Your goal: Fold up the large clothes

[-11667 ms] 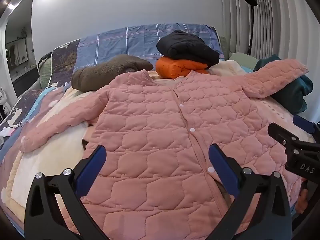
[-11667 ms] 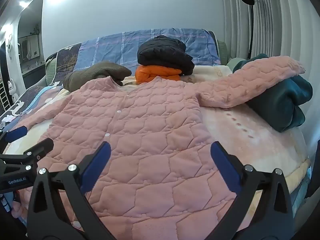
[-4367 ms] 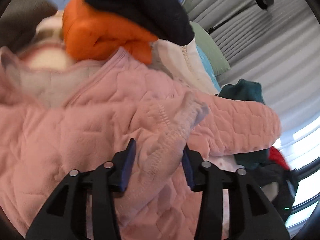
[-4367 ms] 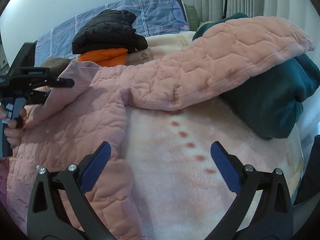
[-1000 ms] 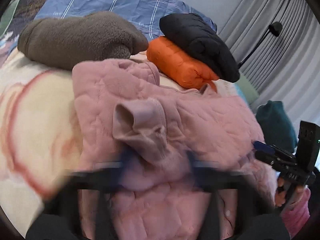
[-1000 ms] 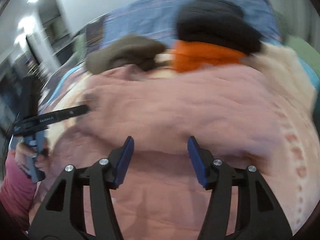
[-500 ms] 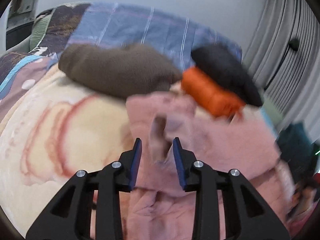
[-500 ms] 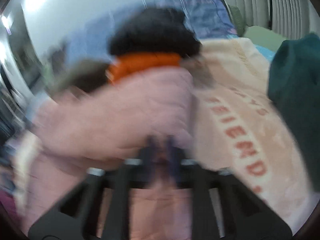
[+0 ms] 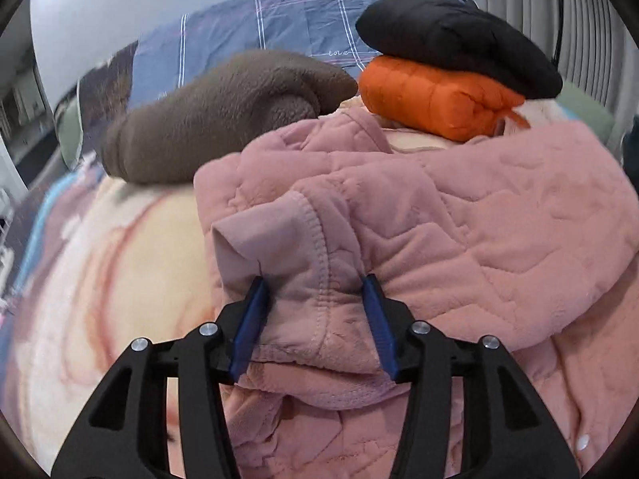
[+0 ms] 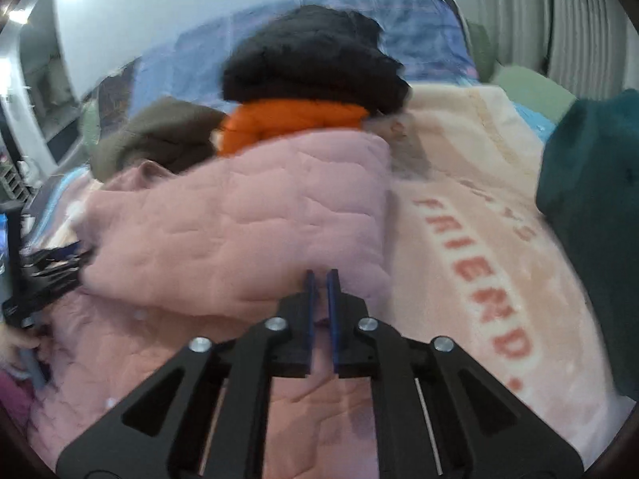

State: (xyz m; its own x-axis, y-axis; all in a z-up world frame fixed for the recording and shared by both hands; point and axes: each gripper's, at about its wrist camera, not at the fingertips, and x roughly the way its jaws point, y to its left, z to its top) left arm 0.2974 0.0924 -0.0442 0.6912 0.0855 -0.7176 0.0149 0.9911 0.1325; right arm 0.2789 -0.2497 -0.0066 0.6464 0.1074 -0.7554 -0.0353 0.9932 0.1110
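At centre frame, my left gripper is opening off the cuff folded across the pink jacket, my right gripper clenched on its edge, sleeves-in step, bottom fold next.

left gripper: black skeletal frame, blue pads, silver screws | right gripper: same black frame, blue pads, silver screws | sleeve: magenta, far left

Pink jacket cuff btwn opening jaws
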